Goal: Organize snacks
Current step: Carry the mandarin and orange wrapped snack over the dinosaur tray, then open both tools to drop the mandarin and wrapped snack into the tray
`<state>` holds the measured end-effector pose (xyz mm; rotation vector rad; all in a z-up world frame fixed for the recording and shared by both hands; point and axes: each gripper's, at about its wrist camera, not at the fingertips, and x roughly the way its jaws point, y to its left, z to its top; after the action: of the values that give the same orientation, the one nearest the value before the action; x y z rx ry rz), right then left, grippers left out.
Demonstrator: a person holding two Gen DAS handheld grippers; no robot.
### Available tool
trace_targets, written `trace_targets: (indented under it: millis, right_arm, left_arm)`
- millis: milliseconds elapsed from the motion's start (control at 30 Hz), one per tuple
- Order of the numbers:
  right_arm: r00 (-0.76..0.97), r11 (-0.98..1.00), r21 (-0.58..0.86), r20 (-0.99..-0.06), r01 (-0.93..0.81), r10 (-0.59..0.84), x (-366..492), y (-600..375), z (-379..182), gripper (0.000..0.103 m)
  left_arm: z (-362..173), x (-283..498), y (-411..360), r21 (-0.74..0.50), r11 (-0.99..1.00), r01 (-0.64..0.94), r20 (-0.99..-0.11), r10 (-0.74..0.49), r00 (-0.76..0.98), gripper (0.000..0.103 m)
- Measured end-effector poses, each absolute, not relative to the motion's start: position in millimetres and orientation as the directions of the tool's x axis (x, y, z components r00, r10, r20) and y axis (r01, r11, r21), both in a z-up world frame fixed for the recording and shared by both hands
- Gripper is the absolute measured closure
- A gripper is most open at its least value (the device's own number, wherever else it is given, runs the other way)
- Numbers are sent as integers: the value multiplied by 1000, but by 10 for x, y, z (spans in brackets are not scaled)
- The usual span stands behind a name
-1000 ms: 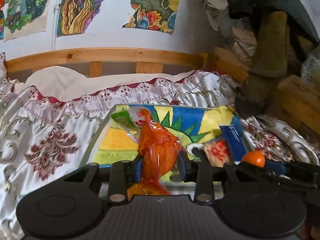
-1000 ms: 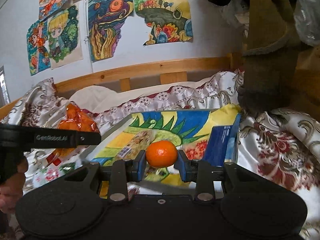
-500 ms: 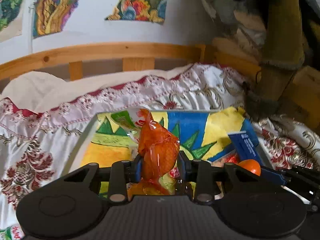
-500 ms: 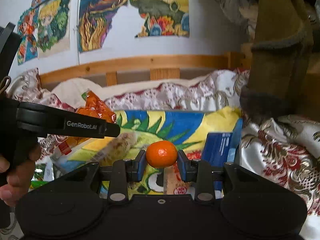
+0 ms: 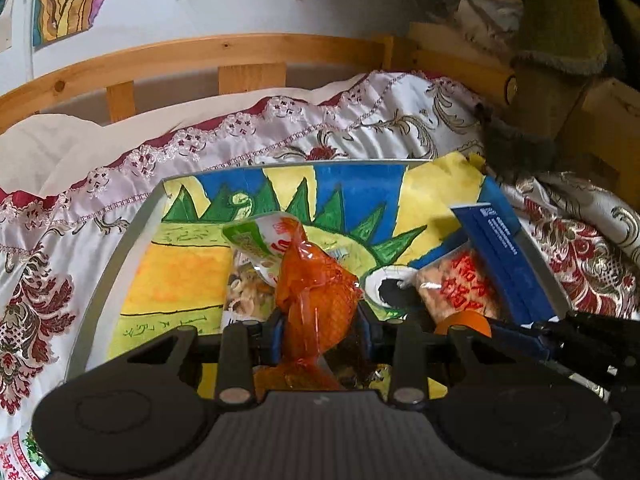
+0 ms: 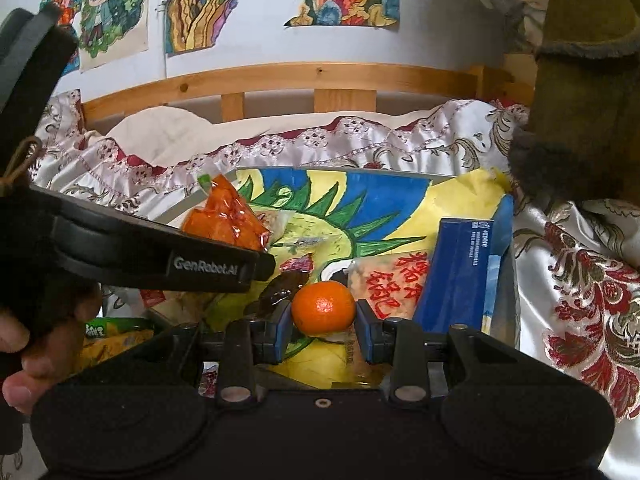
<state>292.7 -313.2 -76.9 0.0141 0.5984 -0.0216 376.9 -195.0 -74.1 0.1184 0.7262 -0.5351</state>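
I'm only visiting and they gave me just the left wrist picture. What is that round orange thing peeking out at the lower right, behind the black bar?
Observer: A small mandarin. In the right wrist view it sits whole between the pads of the right gripper, which is shut on it.
Operator: And who carries the tool I'm looking along?
Observer: A bare hand wraps the handle of that left gripper. It shows at the left edge of the right wrist view.
Operator: Anything on the wall I'm missing?
Observer: Yes, a drawing of a yellow-haired cartoon figure hangs to the left of the flame-patterned one.
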Motion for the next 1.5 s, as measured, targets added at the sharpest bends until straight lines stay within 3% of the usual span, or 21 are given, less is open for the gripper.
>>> trace_targets:
  millis: [233,367,533,800,900,1267,1500]
  right_arm:
    - [829,1000,-11,-559,25,-27,2919,-3110,-765,58]
    - [840,999,-10,-541,33,-34,2868,-3103,-712,44]
    - [861,999,-22,-506,46,-51,2756,-3072,-578,34]
    - [908,995,-27,-408,96,-99,2407,-3076,-246,17]
    - [926,994,-17,-361,109,-108,2237,-3076,-93,15]
    - [974,992,23,-195,122,-115,1423,-2899,393,1]
    - [984,994,54,-157,94,-85,846,-2694,547,1]
  left_arm:
    - [-735,3858,-1891,-140,861,489,-689,-440,577,61]
    - [-680,3868,-1819,-183,867,463,-685,-450,572,31]
    - [-510,3793,-1775,-157,875,459,-665,-437,606,28]
    - [-85,3374,-1532,-93,909,406,-540,-389,746,10]
    - [82,3143,-1396,-71,926,372,-471,-359,806,3]
    - [491,2267,-894,-59,952,301,-325,-303,896,1]
    - [613,1709,-397,-96,961,261,-307,-278,910,0]
